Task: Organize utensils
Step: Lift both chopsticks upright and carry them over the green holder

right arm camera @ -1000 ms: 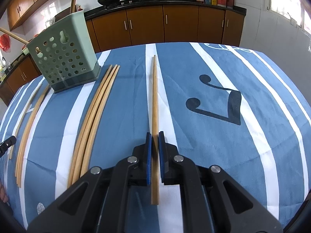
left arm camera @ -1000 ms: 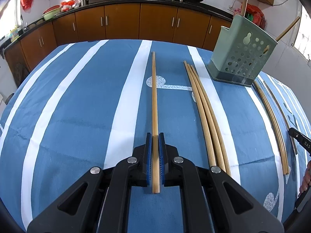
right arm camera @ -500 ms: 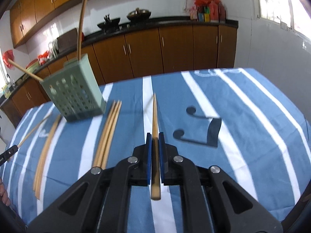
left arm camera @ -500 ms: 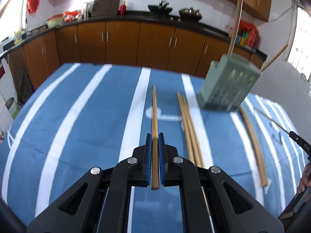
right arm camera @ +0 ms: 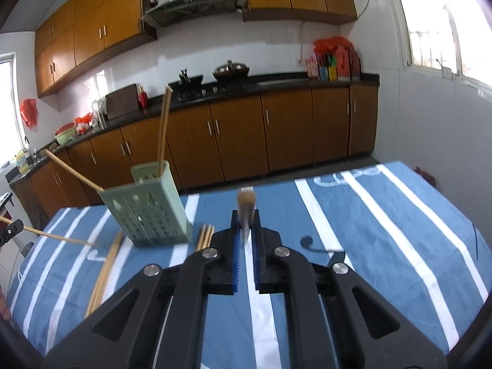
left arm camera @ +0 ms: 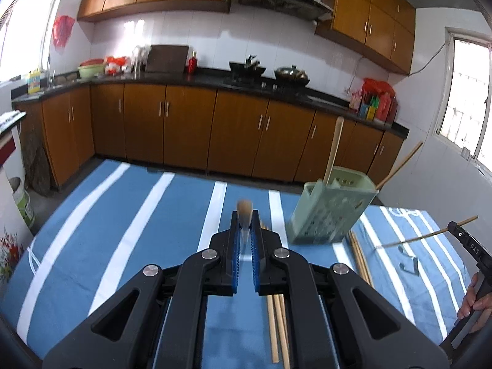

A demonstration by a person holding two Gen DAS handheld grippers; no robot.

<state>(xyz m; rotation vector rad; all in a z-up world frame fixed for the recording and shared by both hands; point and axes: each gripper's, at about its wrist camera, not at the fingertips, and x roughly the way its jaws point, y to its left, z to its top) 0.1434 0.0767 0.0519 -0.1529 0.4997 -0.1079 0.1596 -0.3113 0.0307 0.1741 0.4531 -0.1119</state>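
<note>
My left gripper (left arm camera: pixel 245 224) is shut on a wooden chopstick (left arm camera: pixel 244 207), held in the air and seen end-on and blurred. My right gripper (right arm camera: pixel 246 224) is likewise shut on a second chopstick (right arm camera: pixel 246 200), clear of the cloth. A green perforated utensil holder (left arm camera: pixel 332 212) (right arm camera: pixel 150 212) stands at the far side of the table, right of the left gripper and left of the right one. Two chopsticks (left arm camera: pixel 333 150) (right arm camera: pixel 163 126) lean out of it. Each wrist view catches the other gripper at its edge with its chopstick (left arm camera: pixel 424 236) (right arm camera: pixel 58 236).
Loose chopsticks lie on the blue and white striped cloth (left arm camera: pixel 123 246): one bundle (left arm camera: pixel 278 323) (right arm camera: pixel 206 236) between the grippers, another (left arm camera: pixel 359 258) (right arm camera: pixel 106 270) beside the holder. A person's hand (left arm camera: pixel 473 301) grips the right tool. Brown cabinets and a counter (left arm camera: pixel 184 83) stand beyond the table.
Both grippers have risen and tipped up toward level, and each has lifted its chopstick off the cloth. The table has dropped lower in both views and the kitchen wall has come into sight.
</note>
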